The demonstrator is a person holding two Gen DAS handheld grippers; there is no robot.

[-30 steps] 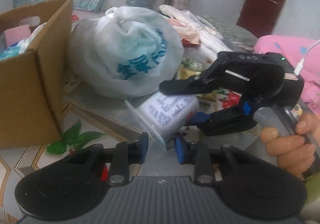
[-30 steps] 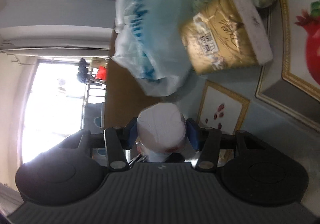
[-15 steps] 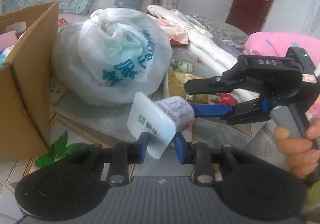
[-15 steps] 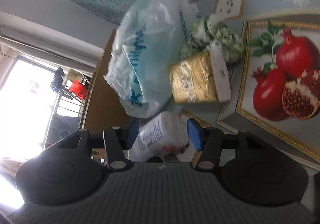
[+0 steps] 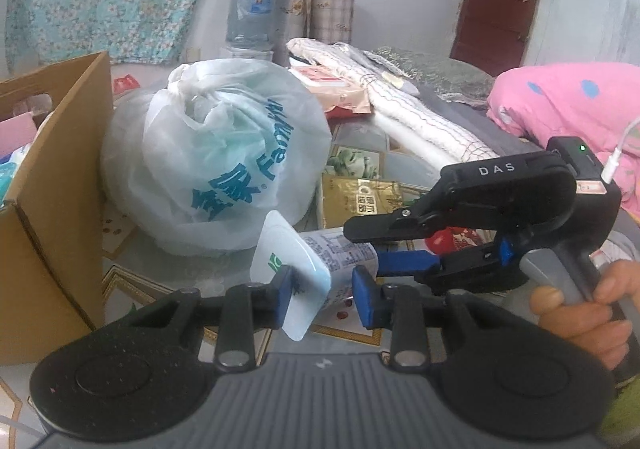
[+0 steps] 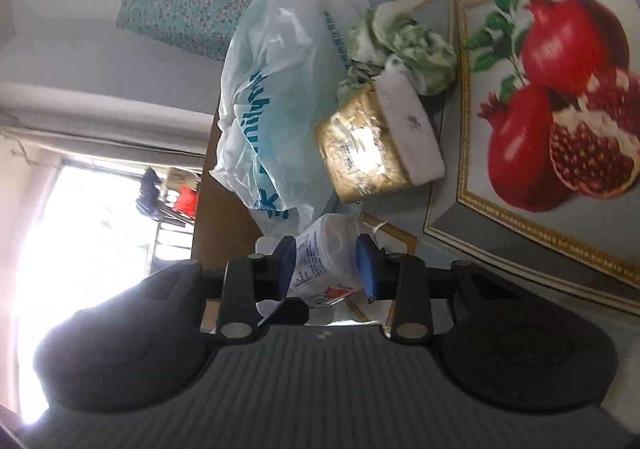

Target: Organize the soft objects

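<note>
Two grippers meet on one white soft plastic cup w/ blue print and a square white lid (image 5: 298, 267), held in mid-air above the glass-topped table (image 5: 132, 249). Left gripper (image 5: 323, 291): jaws opening, lid edge lies between its blue pads; can't tell if they press. Right gripper (image 6: 326, 265), gripped by a hand (image 5: 584, 313): jaws closing, pads on both sides of cup body. Just behind the cup: knotted white plastic bag w/ blue lettering (image 5: 216, 165), gold foil pack (image 5: 360, 197). Brown cardboard box (image 5: 52, 205) stands at left.
</note>
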